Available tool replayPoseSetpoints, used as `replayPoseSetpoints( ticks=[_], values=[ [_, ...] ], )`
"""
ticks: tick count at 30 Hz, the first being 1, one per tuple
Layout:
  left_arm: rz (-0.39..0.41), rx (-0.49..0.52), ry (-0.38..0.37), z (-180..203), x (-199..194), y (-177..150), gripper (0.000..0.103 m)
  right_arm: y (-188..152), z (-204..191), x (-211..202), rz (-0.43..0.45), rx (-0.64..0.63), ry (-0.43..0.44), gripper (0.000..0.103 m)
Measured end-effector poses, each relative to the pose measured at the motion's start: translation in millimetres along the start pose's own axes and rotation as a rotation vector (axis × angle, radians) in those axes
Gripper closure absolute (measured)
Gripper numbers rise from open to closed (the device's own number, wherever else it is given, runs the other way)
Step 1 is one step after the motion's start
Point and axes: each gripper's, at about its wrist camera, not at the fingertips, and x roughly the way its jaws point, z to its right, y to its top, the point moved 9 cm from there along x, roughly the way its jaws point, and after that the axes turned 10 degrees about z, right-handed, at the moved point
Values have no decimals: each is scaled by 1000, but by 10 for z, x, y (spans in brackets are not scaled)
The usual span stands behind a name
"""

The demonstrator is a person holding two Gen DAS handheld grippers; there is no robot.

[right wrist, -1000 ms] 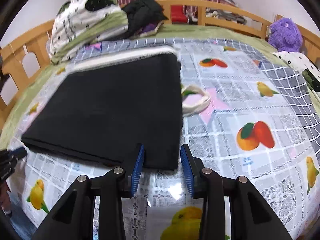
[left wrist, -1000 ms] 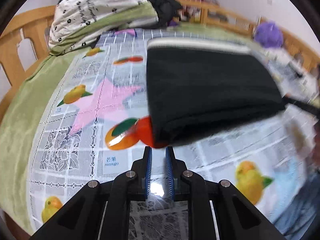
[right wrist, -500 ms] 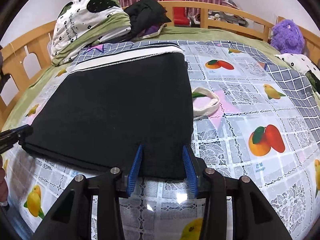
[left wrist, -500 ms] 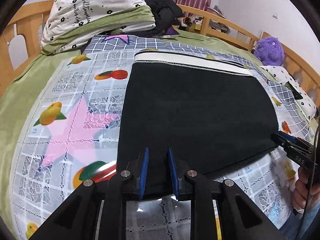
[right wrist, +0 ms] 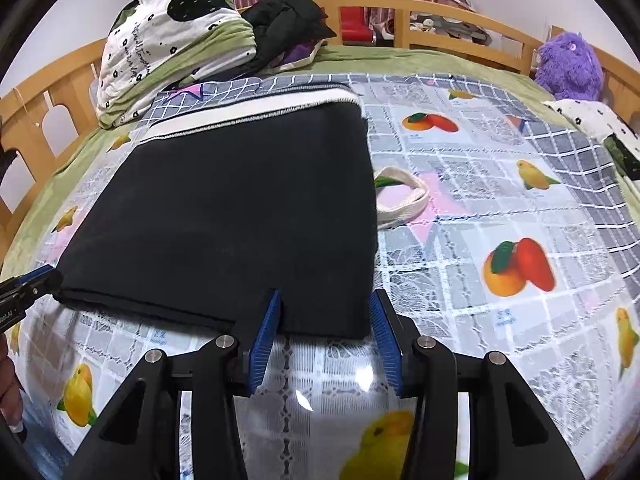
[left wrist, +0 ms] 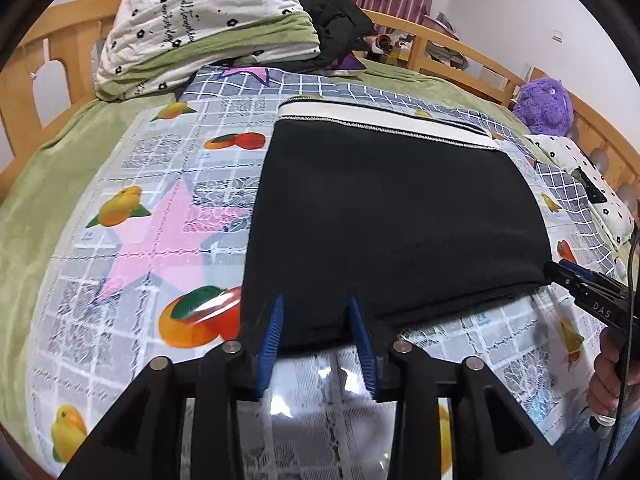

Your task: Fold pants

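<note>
The black pants [left wrist: 392,216] lie folded flat on the fruit-print bed cover, with a white waistband [left wrist: 384,118] at the far end. They also show in the right wrist view [right wrist: 232,216]. My left gripper [left wrist: 316,304] is open, its blue pads either side of the pants' near left edge. My right gripper [right wrist: 326,300] is open at the pants' near right corner. Each gripper's tip shows in the other view, the right one [left wrist: 576,280] and the left one [right wrist: 28,288], beside the folded edge.
A cream fabric loop [right wrist: 404,200] lies just right of the pants. A rolled quilt [left wrist: 208,24] and dark clothes [left wrist: 340,20] sit at the head of the bed. A purple plush toy [right wrist: 568,64] is at the far right. Wooden rails [left wrist: 52,76] surround the bed.
The pants have settled flat on the bed. Both grippers have opened wider and now sit at the near edge of the pants.
</note>
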Motion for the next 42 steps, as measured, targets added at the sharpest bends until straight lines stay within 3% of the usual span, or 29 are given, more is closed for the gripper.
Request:
replayPoseSetpoints(
  ticks=[5, 8, 13, 16, 18, 20, 24, 27, 42],
  values=[
    [24, -43, -6, 7, -306, 69, 66, 80, -18, -274, -5, 8, -2, 56],
    [64, -68, -14, 48, -605, 178, 47, 153, -24, -492, 1, 7, -22, 56],
    [195, -54, -21, 205, -1189, 397, 32, 346, -102, -1080, 78, -3, -52, 49],
    [242, -31, -23, 334, -1466, 454, 26, 409, -147, -1413, 121, -15, -72, 38],
    [255, -11, -16, 398, -1571, 458, 23, 422, -172, -1579, 139, -20, -84, 22],
    [266, 17, 5, 456, -1647, 431, 16, 421, -208, -1769, 178, -45, -108, 14],
    [257, 57, 38, 518, -1735, 363, 16, 367, -246, -1992, 203, -100, -166, 10],
    [239, 65, 10, 562, -1789, 306, 16, 312, -262, -2077, 189, -109, -164, 9],
    [259, 52, 4, 628, -1928, 300, 14, 233, -218, -2237, 181, -55, -149, 9]
  ],
)
